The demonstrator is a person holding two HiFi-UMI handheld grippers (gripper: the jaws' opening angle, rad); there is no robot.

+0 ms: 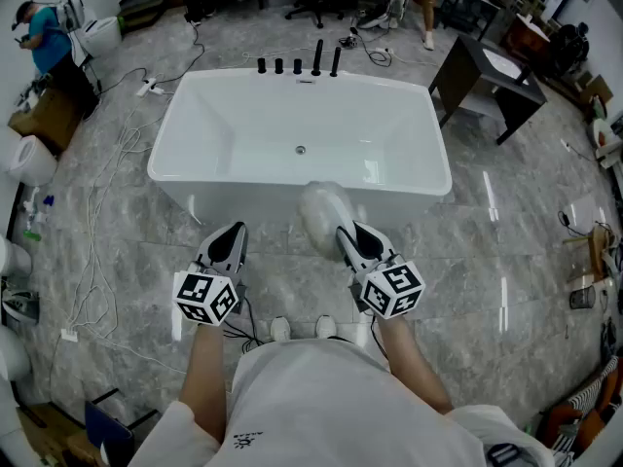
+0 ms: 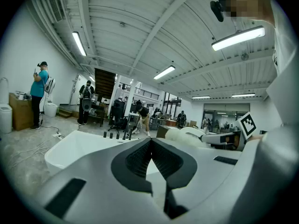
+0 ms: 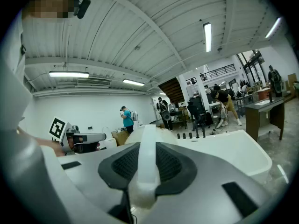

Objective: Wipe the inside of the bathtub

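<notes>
Right gripper (image 1: 347,239): at 5 o'clock in the head view, jaws clamped on the white handle (image 3: 144,164) of the wiper, which runs straight up between them. Gripping along the handle likely keeps the head steady under pressure.
Left gripper (image 1: 234,233): at 7 o'clock, level with the right one, jaws pressed together on nothing (image 2: 150,143). It looks spare for now, parked out of the wiper's path.
Wiper (image 1: 324,214): its fluffy pale head points toward 12 o'clock, over the near rim and not yet down inside.
Bathtub (image 1: 243,177): white, just ahead at 12 o'clock, its long side facing the person so the whole basin is within reach. The inside looks bare.
Drain (image 1: 301,150): mid-floor of the tub.
Taps (image 1: 297,65): a row of black fittings on the far rim.
Stage: wiping seems about to begin.
</notes>
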